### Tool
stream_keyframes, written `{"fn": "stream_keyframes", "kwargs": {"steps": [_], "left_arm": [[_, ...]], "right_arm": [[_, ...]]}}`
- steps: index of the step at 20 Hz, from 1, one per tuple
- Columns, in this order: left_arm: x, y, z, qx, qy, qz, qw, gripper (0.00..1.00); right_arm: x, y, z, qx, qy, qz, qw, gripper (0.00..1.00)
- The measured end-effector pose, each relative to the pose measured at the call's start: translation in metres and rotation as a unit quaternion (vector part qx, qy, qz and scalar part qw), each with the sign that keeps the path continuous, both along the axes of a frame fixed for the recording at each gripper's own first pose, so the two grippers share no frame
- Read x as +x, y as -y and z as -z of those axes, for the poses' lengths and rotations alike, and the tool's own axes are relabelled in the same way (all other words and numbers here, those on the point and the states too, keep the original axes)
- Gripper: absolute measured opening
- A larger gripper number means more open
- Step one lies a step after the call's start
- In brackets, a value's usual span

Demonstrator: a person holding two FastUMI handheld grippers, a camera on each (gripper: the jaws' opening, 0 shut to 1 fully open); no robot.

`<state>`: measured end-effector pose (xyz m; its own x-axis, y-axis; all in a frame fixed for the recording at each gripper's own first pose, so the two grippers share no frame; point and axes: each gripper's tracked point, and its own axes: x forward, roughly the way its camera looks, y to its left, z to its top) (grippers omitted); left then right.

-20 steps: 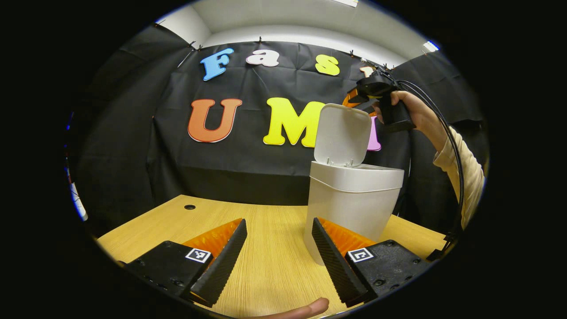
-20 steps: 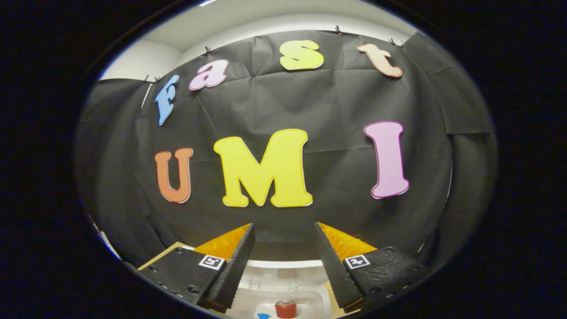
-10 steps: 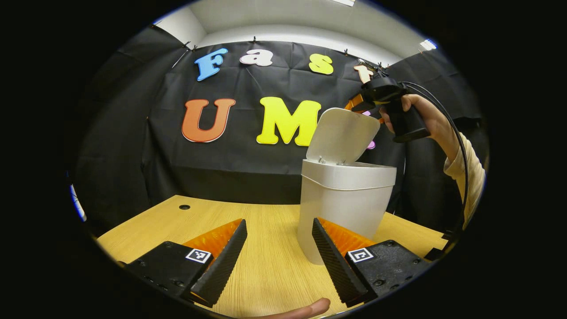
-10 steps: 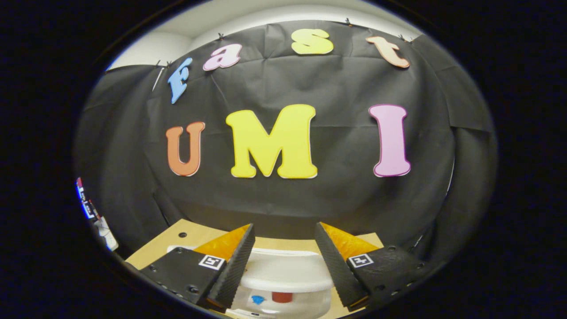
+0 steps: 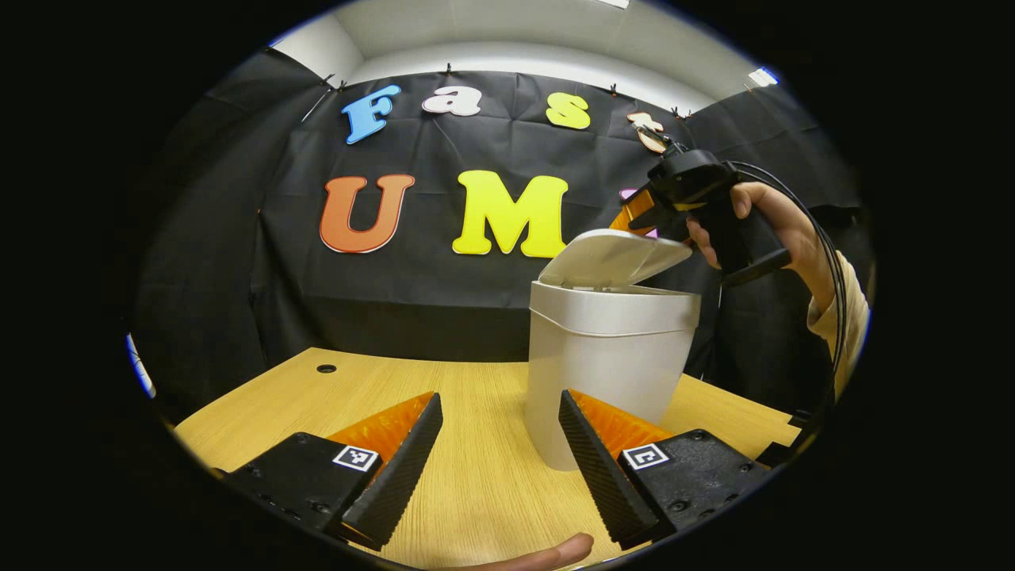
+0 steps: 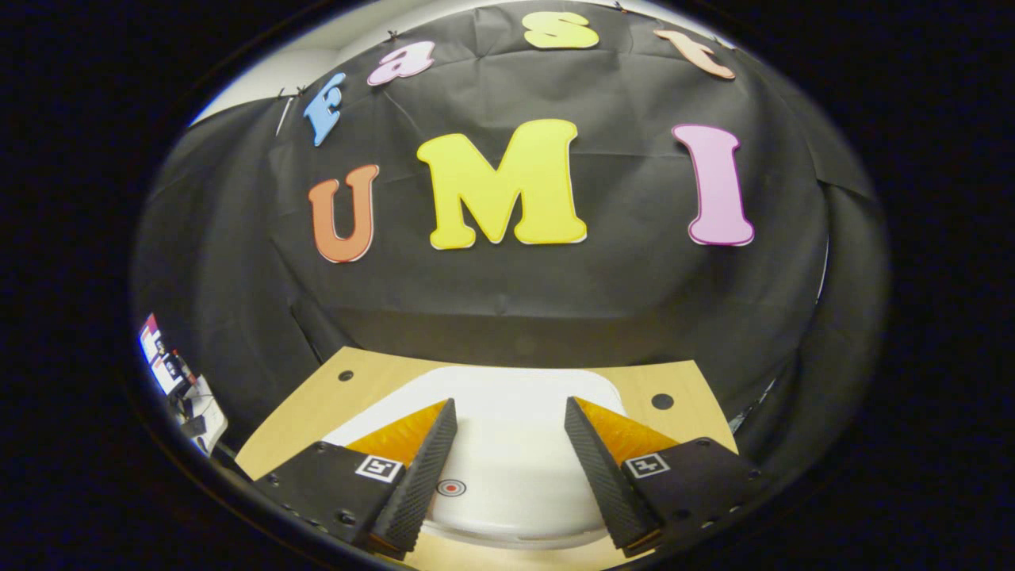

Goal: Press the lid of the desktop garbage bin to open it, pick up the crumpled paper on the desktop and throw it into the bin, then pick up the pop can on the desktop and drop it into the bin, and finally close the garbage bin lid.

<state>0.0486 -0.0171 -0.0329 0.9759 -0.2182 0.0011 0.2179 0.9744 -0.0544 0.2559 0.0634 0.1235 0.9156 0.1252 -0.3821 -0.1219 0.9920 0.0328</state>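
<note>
Right gripper (image 6: 507, 460), fingers apart and empty, sits over the bin lid (image 6: 515, 444); press squarely at six o'clock until the half-shut lid latches.

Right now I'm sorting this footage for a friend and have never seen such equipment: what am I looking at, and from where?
A person holds a two-finger gripper in each hand, with a camera on each looking forward along its fingers. In the left gripper view, the left gripper hangs open and empty above the wooden table, beside a white bin. Farther off, a hand holds the right gripper against the bin's lid, which is tilted partly open. The right gripper view looks down on that lid between the open fingers of its own gripper. Nothing is held.
</note>
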Motion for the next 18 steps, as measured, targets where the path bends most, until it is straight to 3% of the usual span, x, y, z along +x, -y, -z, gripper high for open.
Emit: {"fn": "stream_keyframes", "kwargs": {"steps": [4, 5, 9, 10, 14, 15, 18], "left_arm": [[-0.01, 0.002, -0.009, 0.008, 0.018, -0.008, 1.0, 0.96], [-0.013, 0.004, -0.01, 0.009, 0.021, -0.01, 1.0, 0.96], [-0.024, 0.013, -0.023, 0.017, 0.045, -0.007, 0.999, 0.95], [-0.028, 0.012, -0.026, 0.023, 0.05, -0.012, 0.998, 0.95], [-0.04, 0.018, -0.045, 0.028, 0.086, -0.012, 0.996, 0.95], [-0.042, 0.015, -0.047, 0.029, 0.089, -0.025, 0.995, 0.95], [-0.043, 0.015, -0.041, 0.018, 0.076, -0.039, 0.996, 0.96]], "right_arm": [[-0.011, 0.002, 0.022, -0.032, 0.002, 0.008, 0.999, 0.82], [-0.014, 0.003, 0.024, -0.033, 0.009, 0.012, 0.999, 0.87], [-0.033, 0.004, 0.024, -0.031, 0.02, 0.024, 0.999, 0.83], [-0.039, 0.006, 0.025, -0.031, 0.024, 0.028, 0.999, 0.88], [-0.051, 0.007, 0.028, -0.034, 0.049, 0.043, 0.997, 0.88], [-0.054, 0.007, 0.028, -0.032, 0.052, 0.046, 0.997, 0.84], [-0.065, 0.008, 0.031, -0.021, 0.058, 0.058, 0.996, 0.88]]}}
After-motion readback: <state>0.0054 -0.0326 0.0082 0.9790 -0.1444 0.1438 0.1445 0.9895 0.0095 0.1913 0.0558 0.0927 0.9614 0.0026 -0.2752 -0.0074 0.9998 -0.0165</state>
